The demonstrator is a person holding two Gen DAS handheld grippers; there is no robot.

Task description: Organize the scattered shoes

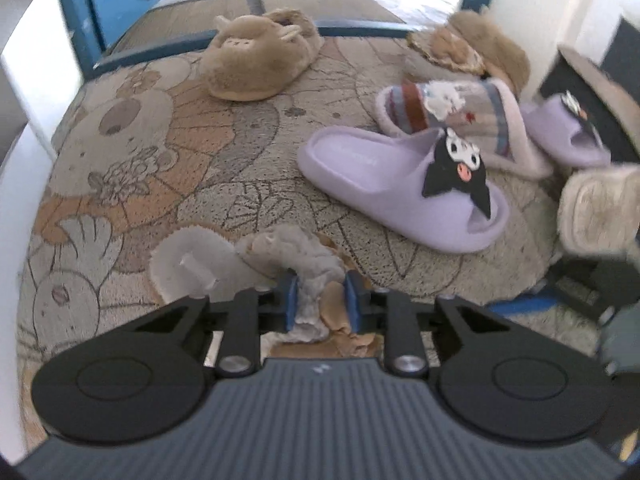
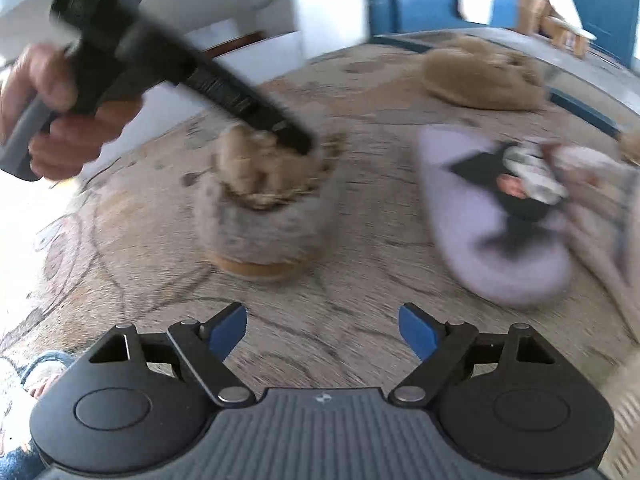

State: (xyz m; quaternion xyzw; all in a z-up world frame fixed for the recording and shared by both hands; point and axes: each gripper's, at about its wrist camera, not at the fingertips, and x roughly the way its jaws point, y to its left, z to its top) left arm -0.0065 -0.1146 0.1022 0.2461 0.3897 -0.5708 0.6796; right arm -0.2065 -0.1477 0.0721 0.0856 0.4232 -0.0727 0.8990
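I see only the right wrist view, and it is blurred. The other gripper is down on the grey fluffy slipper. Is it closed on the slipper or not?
Observer: Yes. In the left wrist view the left gripper is shut on the fluffy collar of the grey slipper.
Operator: I see one purple slipper. Is its partner there?
Observer: Yes. Past the near purple slipper, a second purple slipper lies to the right of the striped slipper, partly hidden by it.
Operator: And the brown slipper at the back, does it have a partner?
Observer: Yes. A second brown slipper lies tipped over near the white wall, with its sole showing.
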